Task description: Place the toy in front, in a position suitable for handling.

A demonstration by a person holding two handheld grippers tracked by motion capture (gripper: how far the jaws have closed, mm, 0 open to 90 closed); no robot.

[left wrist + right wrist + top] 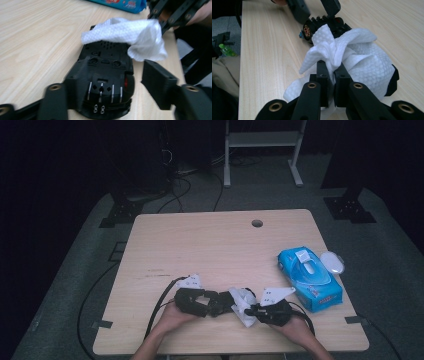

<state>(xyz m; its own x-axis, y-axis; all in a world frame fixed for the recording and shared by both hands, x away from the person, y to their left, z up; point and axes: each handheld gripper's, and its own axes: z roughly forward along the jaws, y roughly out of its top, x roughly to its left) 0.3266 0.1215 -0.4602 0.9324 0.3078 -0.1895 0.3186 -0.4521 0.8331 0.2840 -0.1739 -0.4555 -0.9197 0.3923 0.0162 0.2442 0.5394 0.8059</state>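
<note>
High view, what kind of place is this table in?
Probably a lab or recording studio rather than a home: a lone wooden table on grey carpet, dark surroundings, cables trailing across the floor, and a white metal stand behind it.

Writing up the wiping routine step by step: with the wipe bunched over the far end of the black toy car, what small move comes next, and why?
Probably close the left gripper on the black toy car: its jaws flank the car without pressing, while the right gripper pinches the white wipe draped over it.
</note>
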